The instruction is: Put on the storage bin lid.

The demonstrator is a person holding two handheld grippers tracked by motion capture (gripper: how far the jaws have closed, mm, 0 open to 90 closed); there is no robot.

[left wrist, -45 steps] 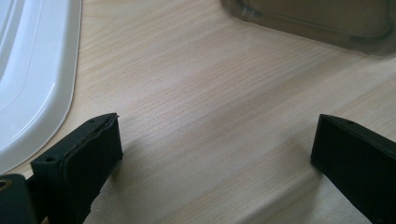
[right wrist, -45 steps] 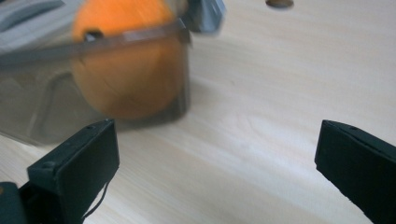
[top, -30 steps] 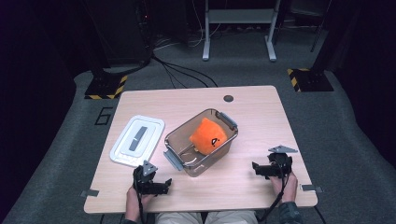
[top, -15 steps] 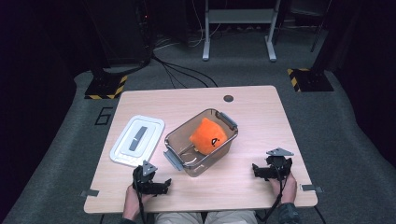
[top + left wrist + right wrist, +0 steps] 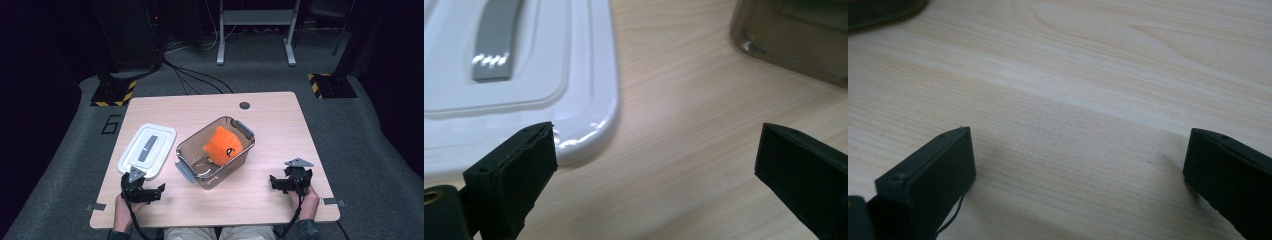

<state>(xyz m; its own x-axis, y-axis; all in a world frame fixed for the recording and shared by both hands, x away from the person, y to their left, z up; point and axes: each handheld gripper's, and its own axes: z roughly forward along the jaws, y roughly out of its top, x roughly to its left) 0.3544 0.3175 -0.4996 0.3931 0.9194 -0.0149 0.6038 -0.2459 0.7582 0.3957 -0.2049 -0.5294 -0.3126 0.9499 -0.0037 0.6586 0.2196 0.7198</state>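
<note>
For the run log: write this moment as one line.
left tongs: open, by white lid | right tongs: open, over table | orange plush: in clear bin

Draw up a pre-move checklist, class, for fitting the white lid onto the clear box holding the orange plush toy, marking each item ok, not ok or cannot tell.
1. Left gripper open, holding nothing: ok.
2. Right gripper open, holding nothing: ok.
3. White lid flat on the table, beside the left gripper, nothing on it: ok.
4. Clear box uncovered and upright: ok.
5. Orange plush toy below the box's rim so the lid can seat: cannot tell.
6. Table between lid and box free of obstacles: ok.
</note>
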